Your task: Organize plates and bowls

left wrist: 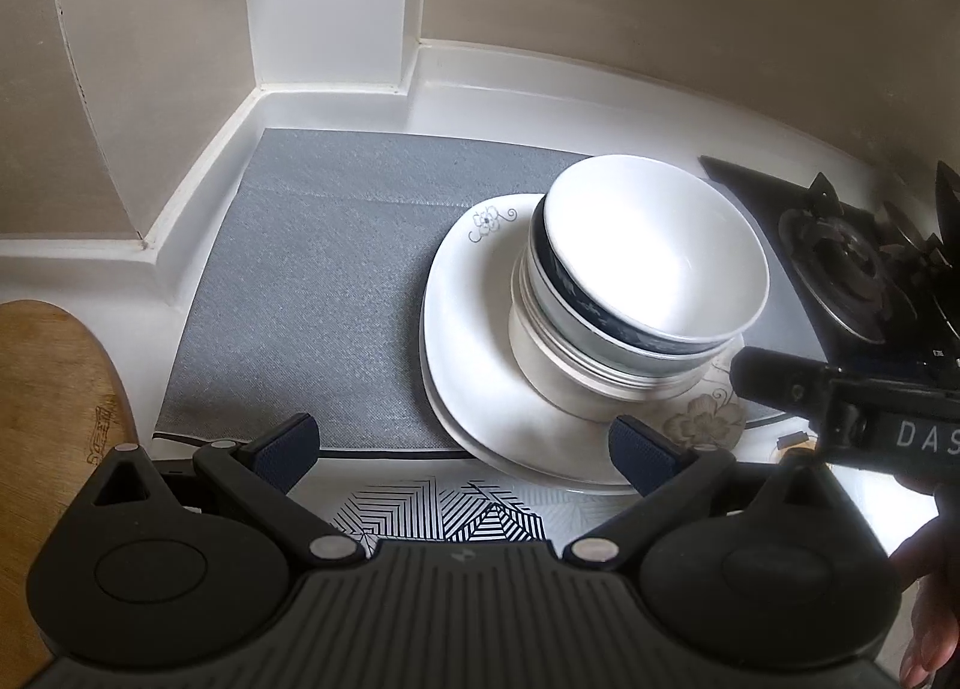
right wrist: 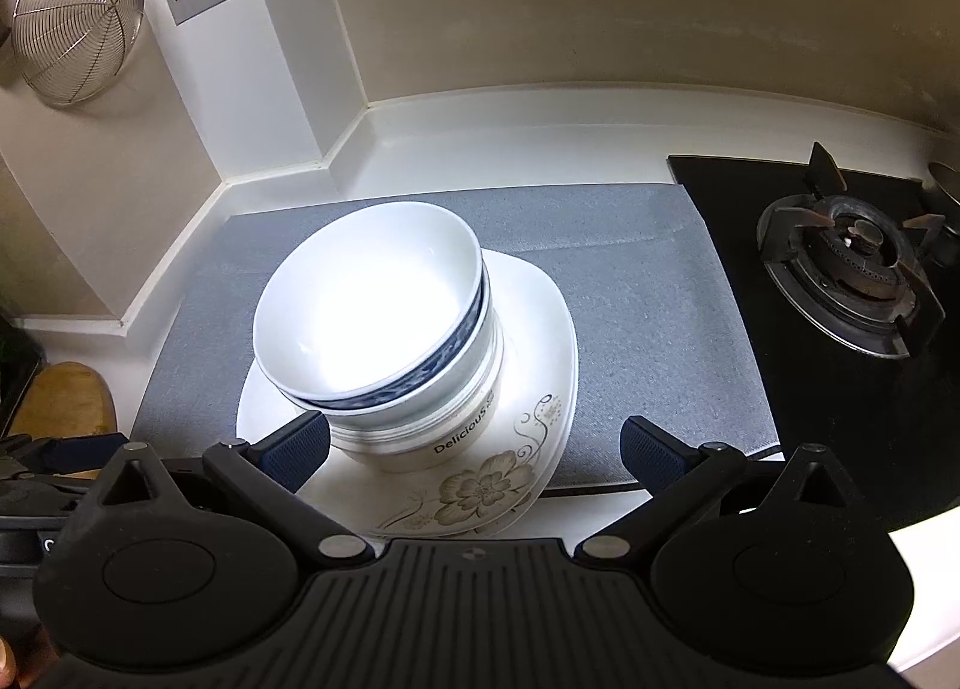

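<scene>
The bowl stack (right wrist: 384,341) sits tilted on the plates (right wrist: 540,329) at frame centre. Left gripper (left wrist: 462,452) and right gripper (right wrist: 474,452) both hang spread and empty. A careless nudge could topple it.

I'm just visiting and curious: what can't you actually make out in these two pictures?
- Bowl stack: nested, so the count is unclear in both views.
- Top bowl's inside: washed out by glare.
- Plates: bowls hide how many.
- Wooden board: cut off by the left view's edge.
</scene>
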The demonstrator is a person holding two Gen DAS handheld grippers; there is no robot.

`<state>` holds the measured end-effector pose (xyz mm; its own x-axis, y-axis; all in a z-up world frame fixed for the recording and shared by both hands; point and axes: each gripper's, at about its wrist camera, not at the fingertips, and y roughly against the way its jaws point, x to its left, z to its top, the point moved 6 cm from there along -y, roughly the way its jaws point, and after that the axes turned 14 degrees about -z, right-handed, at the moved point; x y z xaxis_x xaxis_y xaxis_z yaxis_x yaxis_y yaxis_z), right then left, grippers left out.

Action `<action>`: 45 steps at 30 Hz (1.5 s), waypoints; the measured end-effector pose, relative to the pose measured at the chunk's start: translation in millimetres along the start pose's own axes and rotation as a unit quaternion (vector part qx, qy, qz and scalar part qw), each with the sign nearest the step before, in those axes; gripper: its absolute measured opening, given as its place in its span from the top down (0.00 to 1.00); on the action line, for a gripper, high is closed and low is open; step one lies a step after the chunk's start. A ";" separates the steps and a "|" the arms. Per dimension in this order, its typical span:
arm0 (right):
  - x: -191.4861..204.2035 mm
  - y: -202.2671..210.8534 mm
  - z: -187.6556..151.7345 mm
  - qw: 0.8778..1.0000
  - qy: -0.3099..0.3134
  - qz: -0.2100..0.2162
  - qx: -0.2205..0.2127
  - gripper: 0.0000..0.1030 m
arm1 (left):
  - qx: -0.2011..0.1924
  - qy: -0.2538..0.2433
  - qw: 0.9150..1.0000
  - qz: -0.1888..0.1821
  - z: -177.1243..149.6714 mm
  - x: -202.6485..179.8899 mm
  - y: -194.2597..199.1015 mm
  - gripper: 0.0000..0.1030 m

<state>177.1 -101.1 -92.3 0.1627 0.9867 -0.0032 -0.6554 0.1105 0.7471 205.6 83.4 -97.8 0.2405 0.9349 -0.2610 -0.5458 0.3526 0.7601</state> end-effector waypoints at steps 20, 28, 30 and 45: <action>3.8 -2.6 1.0 1.000 0.004 0.007 0.000 0.00 | 0.002 -0.010 1.000 0.005 0.7 -2.2 -0.6 0.00; 0.1 -6.1 2.2 1.000 0.003 0.018 -0.003 0.00 | -0.001 -0.013 1.000 0.019 0.3 -7.5 -1.6 0.00; -1.7 -7.4 2.6 1.000 0.004 0.021 -0.004 0.01 | -0.002 -0.011 1.000 0.020 -0.4 -9.8 -2.5 0.00; -3.6 -5.0 15.5 0.999 0.037 0.025 -0.008 0.01 | -0.022 0.013 1.000 0.008 4.1 -20.1 -2.0 0.00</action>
<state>191.2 -107.0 -85.8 0.0741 0.9971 -0.0160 -0.6737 0.0619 0.7364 205.2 63.7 -91.6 0.2109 0.9412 -0.2641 -0.5851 0.3380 0.7372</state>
